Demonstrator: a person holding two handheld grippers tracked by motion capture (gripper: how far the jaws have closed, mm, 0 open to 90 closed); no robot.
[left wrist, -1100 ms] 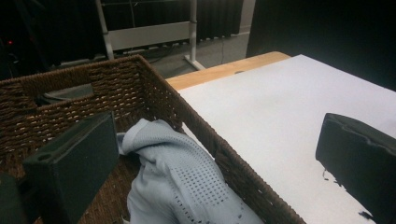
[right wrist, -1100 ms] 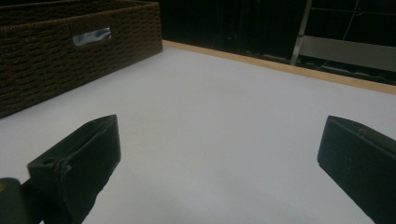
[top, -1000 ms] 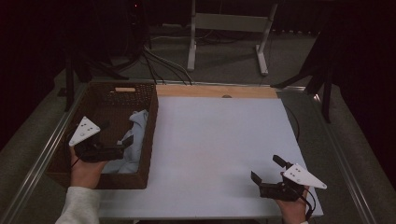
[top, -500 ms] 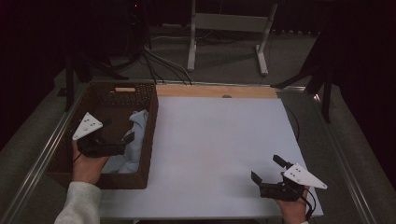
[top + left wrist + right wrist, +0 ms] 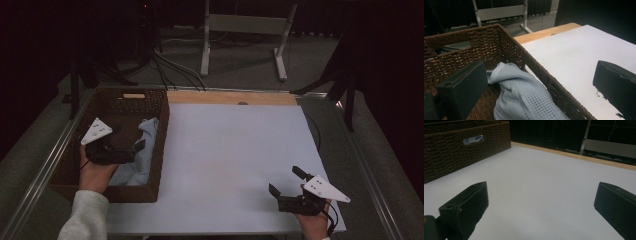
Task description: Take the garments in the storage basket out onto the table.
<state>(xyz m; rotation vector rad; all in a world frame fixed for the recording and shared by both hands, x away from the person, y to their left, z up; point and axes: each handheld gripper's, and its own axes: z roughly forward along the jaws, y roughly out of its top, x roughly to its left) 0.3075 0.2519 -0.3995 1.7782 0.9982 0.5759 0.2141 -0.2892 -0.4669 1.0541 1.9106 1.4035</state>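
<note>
The cloth is lying bunched inside the basket, piled against the wall that faces the middle of the worktop, with one fold climbing toward that rim. In the left gripper view the cloth is showing as a pale blue, perforated knit, slumped between the woven wall and the basket floor.

The left claw is hovering over the basket interior, right above the cloth, with its jaws spread wide and nothing between them; in its own view one jaw is sitting over the basket floor and the other is hanging out past the rim, over the white surface. No part of the claw appears to be touching the fabric yet.

The right claw is waiting near the worktop's near right corner, well apart from the basket, jaws also spread and empty. Its view is looking across bare white surface toward the basket side with its handle slot.

Judging from this, the work looks to be at its very start: the cloth is not yet gripped or lifted. What seems left is lowering the left claw onto a fold, clamping it, drawing the cloth out over the rim, and probably setting it on the open worktop.
</note>
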